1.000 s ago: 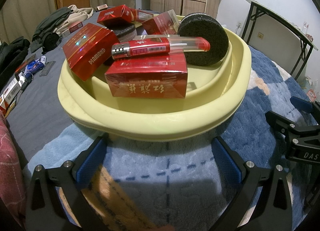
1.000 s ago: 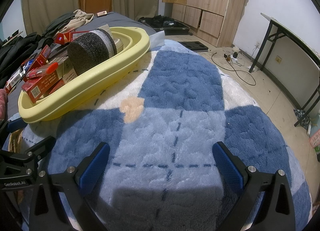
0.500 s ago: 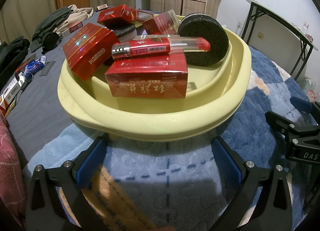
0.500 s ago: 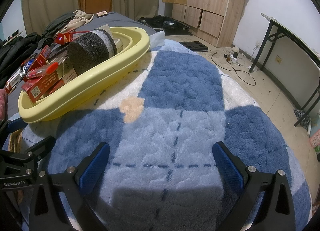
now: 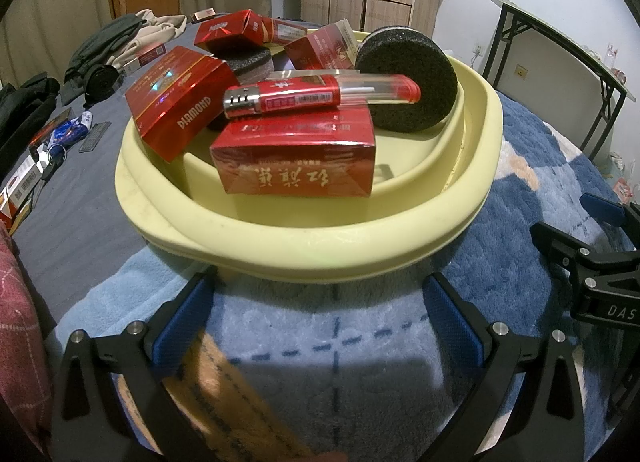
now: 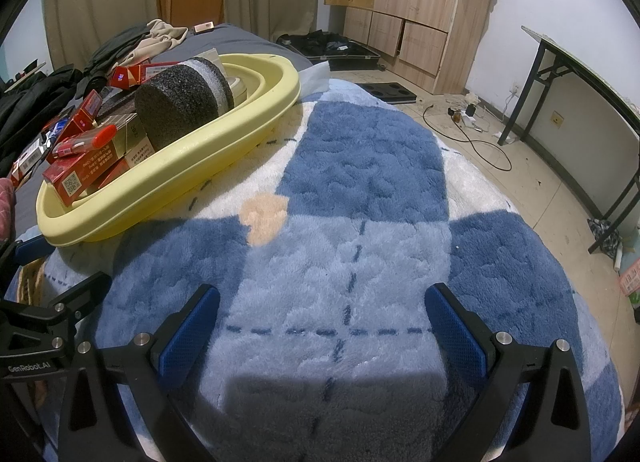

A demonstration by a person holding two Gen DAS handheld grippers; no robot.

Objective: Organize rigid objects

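A folding table stands well apart on the right. The yellow basin rests on the blue blanket, containing red boxes, a red lighter and a black sponge. Left gripper and right gripper: jaws spread, empty.

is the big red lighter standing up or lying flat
Lying flat. The lighter rests lengthwise across the top of a red box in the yellow basin, metal head pointing left.

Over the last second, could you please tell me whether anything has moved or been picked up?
Nothing has visibly changed. Both grippers, left and right, stay open and empty over the blanket, and the lighter still lies on the red box in the yellow basin.
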